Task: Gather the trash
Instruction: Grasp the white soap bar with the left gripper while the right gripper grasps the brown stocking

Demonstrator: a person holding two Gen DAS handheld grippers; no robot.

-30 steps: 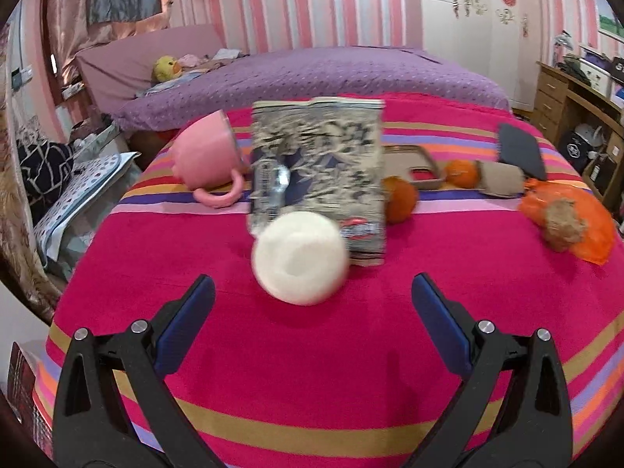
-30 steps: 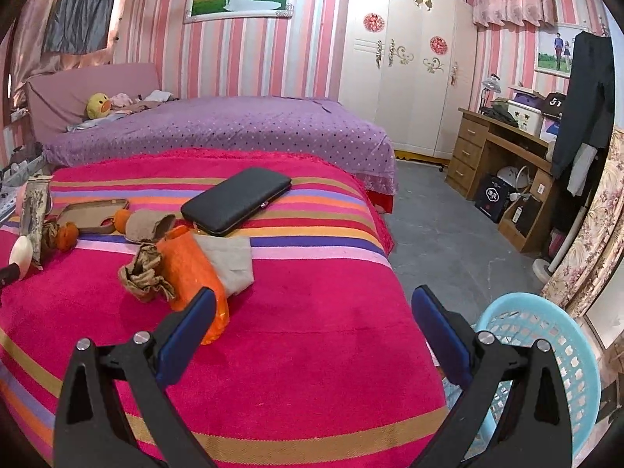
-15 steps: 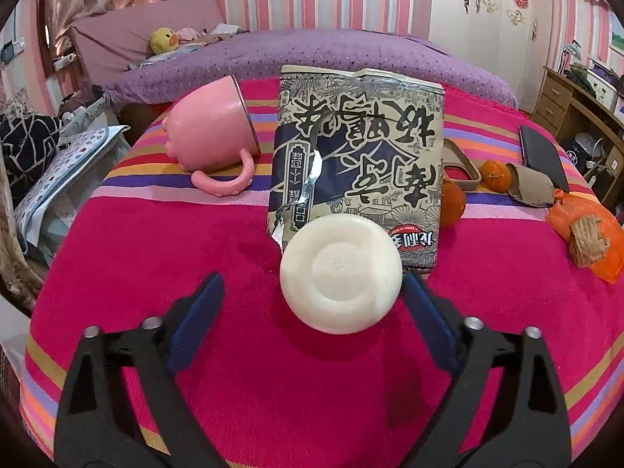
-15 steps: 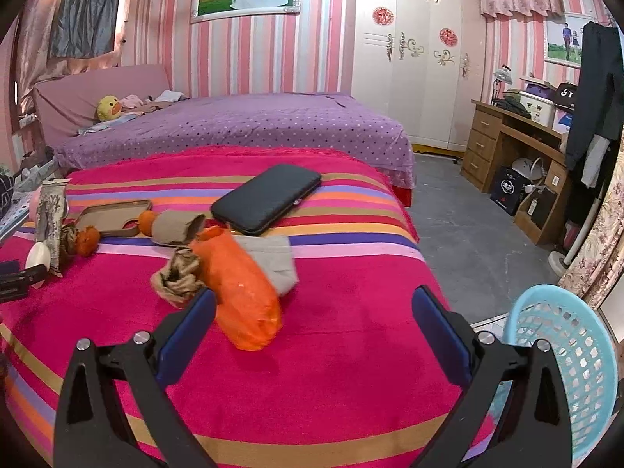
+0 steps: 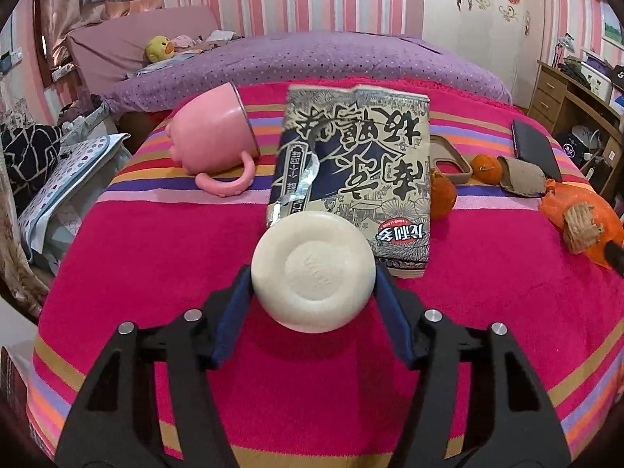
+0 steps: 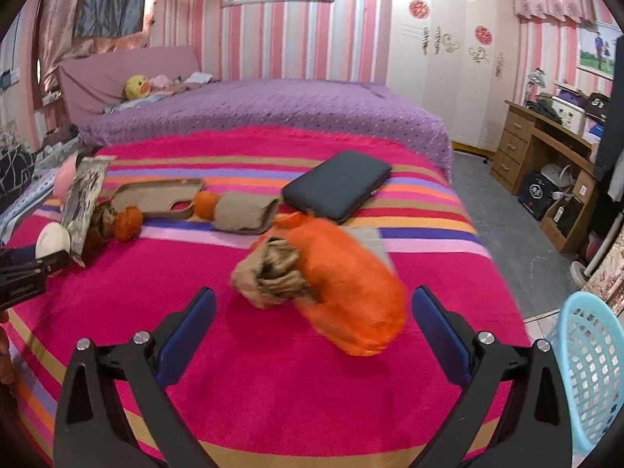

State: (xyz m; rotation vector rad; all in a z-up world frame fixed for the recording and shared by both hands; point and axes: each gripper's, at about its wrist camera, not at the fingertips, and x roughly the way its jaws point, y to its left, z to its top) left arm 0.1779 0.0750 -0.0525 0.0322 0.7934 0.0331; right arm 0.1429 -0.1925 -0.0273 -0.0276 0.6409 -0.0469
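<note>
- Round cream-white paper cup (image 5: 314, 271), lying on its side on the pink striped blanket (image 5: 156, 257), base toward the camera
- Left gripper (image 5: 312, 288): jaws have just been closing; blue pads now touch the cup on both sides, clamped on it
- Printed snack bag (image 5: 355, 163) lies just behind the cup; pink mug (image 5: 212, 134), tipped over, behind and left of the cup
- Right gripper (image 6: 312, 327): jaws wide apart, holding nothing, orange plastic bag (image 6: 347, 284) with crumpled brown paper (image 6: 269, 273) just ahead, well right of the cup
- Light blue mesh basket (image 6: 589, 374) on the floor, far right of the cup

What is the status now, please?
Left gripper closing around white cup. Right gripper open, near orange bag. Nothing in the way.
</note>
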